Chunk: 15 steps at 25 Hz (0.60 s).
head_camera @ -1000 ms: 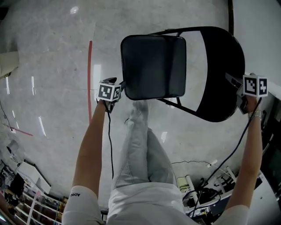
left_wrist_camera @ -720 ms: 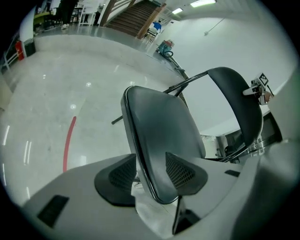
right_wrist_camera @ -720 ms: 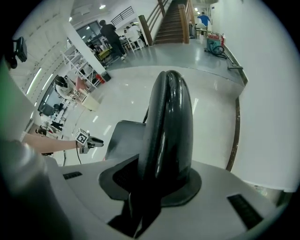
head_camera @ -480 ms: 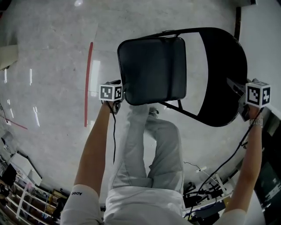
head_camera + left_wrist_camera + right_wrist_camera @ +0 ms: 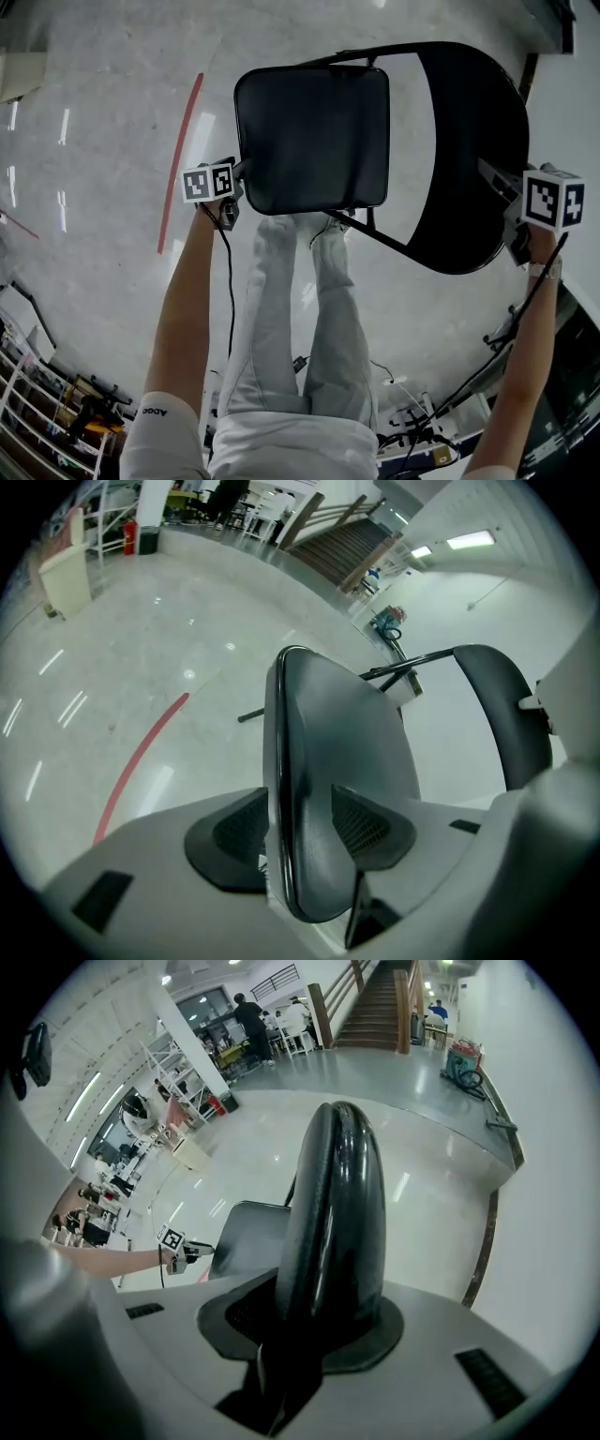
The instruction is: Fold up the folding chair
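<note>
A black folding chair stands on the pale floor in front of me. Its padded seat (image 5: 314, 136) faces up in the head view and its curved backrest (image 5: 473, 150) is to the right. My left gripper (image 5: 234, 183) is shut on the seat's left edge (image 5: 295, 808), which sits edge-on between the pads. My right gripper (image 5: 511, 202) is shut on the backrest's right rim (image 5: 328, 1222). From the right gripper view the seat (image 5: 248, 1237) and the left gripper (image 5: 183, 1251) show beyond the backrest.
A red line (image 5: 178, 164) runs along the floor left of the chair. My legs (image 5: 300, 319) stand just behind the seat. Cables and clutter (image 5: 422, 422) lie on the floor at the lower right. A wall (image 5: 572, 94) is close on the right. Stairs (image 5: 342, 541) rise far off.
The chair and both grippers have shifted left in the head view, the left gripper lower and rolled. Both grips stay on. My legs have come together behind the seat.
</note>
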Motion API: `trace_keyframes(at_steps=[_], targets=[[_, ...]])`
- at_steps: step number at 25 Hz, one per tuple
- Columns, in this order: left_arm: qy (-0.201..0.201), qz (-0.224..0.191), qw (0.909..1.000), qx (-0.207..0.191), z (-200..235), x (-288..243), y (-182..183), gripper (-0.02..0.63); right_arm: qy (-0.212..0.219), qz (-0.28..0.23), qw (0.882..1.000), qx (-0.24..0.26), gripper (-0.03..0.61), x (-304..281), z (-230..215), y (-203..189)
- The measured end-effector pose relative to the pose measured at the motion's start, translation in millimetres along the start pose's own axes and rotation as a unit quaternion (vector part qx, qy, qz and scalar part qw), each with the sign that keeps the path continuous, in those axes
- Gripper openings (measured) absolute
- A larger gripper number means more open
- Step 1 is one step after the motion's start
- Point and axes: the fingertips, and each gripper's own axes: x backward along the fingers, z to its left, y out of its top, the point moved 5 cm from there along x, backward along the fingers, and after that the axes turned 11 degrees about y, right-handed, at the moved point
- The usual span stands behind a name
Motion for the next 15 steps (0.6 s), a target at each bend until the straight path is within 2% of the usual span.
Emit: trace_keyframes(at_steps=[5, 12, 15], targets=[[0.001, -0.031, 0.9987, 0.041, -11, 19, -24, 0.198, 0.002, 0.006, 1.000, 0.018, 0.121, -1, 8, 4], [0.018, -0.038, 0.9964, 0.074, 3, 11, -38, 0.198, 0.009, 0.020, 0.999, 0.034, 0.121, -4, 22, 15], [-0.014, -0.041, 0.9935, 0.105, 9, -4, -31, 0.228, 0.005, 0.023, 0.999, 0.041, 0.121, -2, 22, 23]])
